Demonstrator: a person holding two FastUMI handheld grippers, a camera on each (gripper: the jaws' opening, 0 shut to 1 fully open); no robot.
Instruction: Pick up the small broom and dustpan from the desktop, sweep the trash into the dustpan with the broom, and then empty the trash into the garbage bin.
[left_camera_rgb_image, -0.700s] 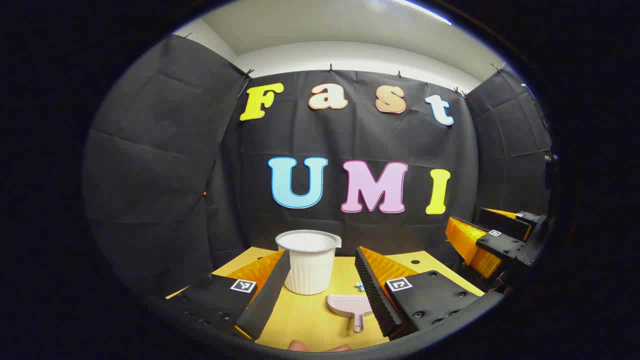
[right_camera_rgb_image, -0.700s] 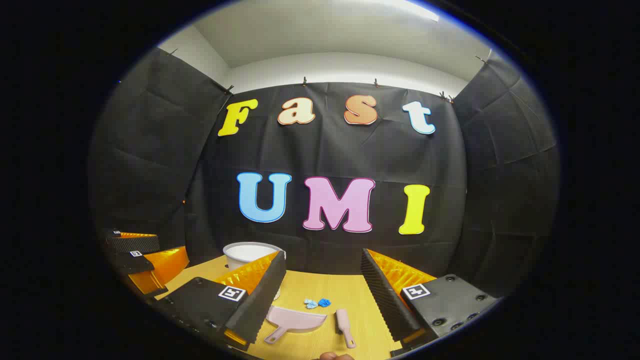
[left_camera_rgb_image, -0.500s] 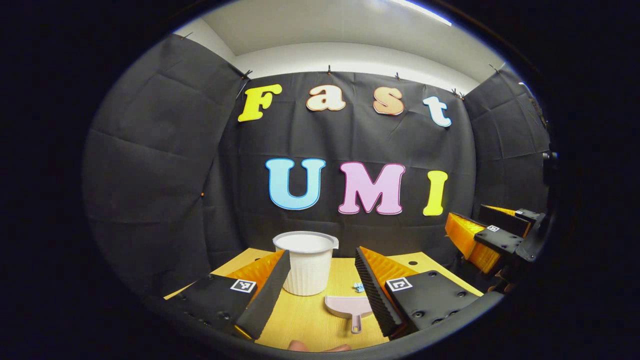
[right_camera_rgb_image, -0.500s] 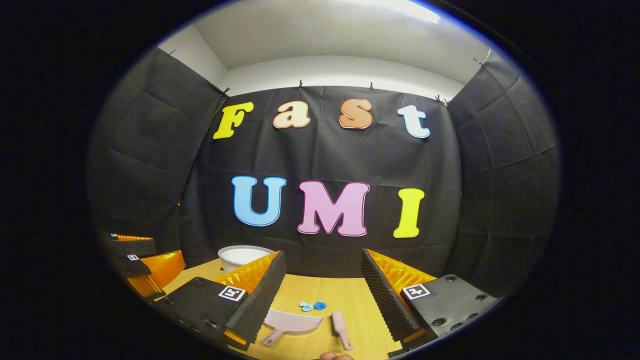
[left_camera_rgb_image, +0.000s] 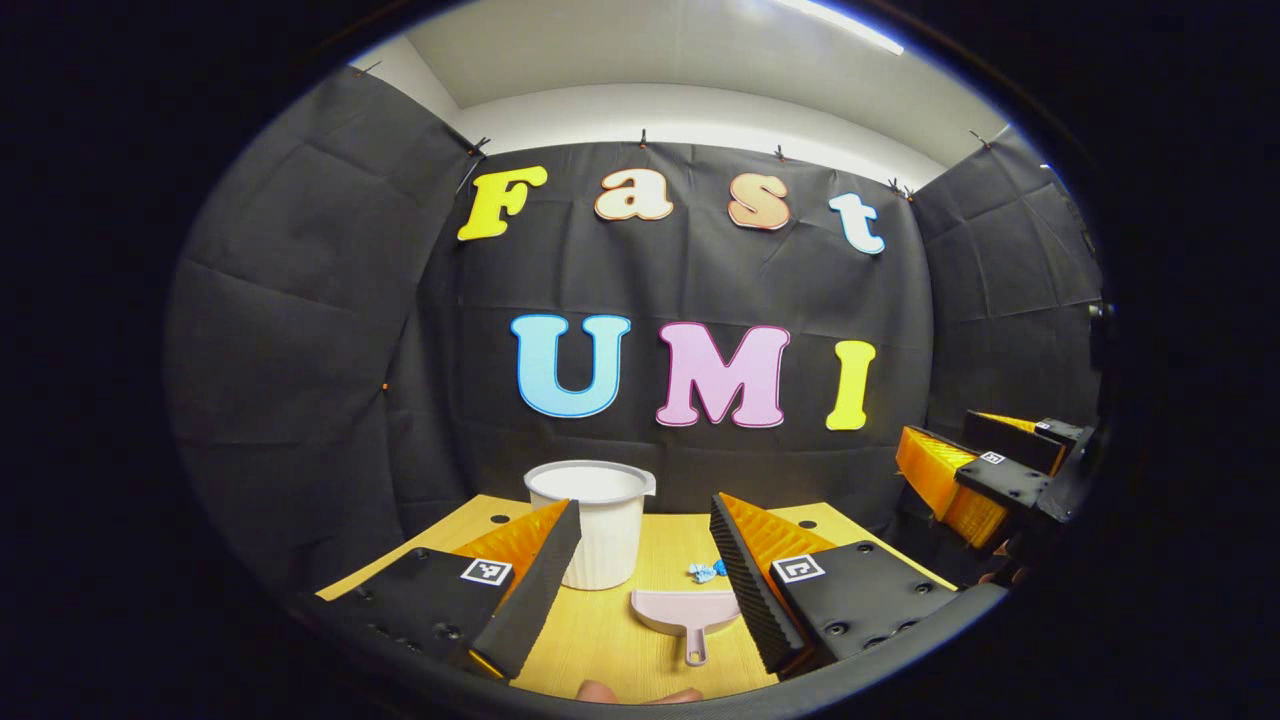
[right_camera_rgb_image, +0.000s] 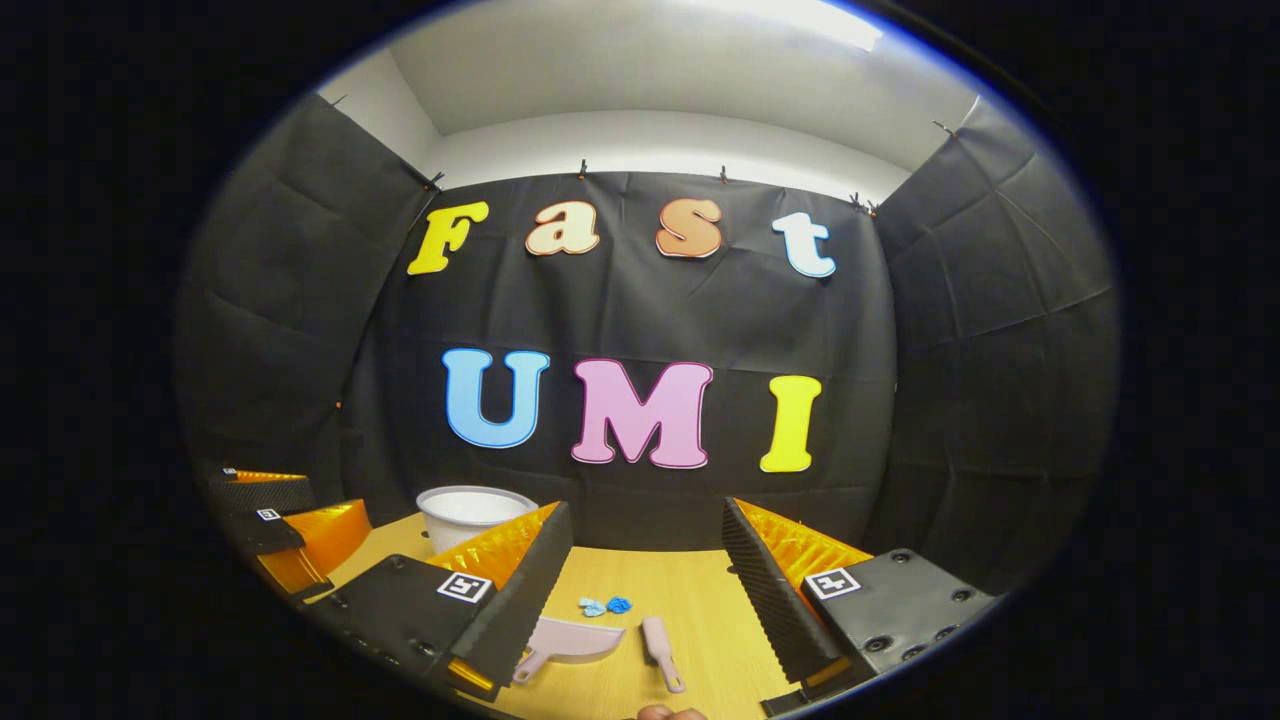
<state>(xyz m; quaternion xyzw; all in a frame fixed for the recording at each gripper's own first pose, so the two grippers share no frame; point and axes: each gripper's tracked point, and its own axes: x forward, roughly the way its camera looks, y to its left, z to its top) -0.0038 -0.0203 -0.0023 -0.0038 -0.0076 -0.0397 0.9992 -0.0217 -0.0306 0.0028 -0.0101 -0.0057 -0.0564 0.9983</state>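
A white ribbed garbage bin (left_camera_rgb_image: 590, 525) stands upright toward the back of the wooden desktop (left_camera_rgb_image: 620, 640), in front of the black cloth wall; its inside looks plain white, and whether anything lies at the bottom cannot be told from here. In the right gripper view the same bin (right_camera_rgb_image: 470, 512) sits half hidden behind that gripper's left finger. The pink dustpan (left_camera_rgb_image: 685, 612) lies flat on the desktop with its handle pointing toward the camera, between the left gripper's fingers and close to the right one, whose edge covers part of it. The left gripper (left_camera_rgb_image: 640, 585) is held above the desk with its jaws wide apart and nothing between them. Small blue scraps of trash (left_camera_rgb_image: 706, 571) lie just beyond the dustpan. In the right gripper view the small pink broom (right_camera_rgb_image: 660, 652) lies on the desktop between the spread fingers of the right gripper (right_camera_rgb_image: 645, 600), which also grips nothing; the dustpan (right_camera_rgb_image: 565, 645) lies just left of the broom, apart from it, and the trash (right_camera_rgb_image: 605, 606) sits a little farther back
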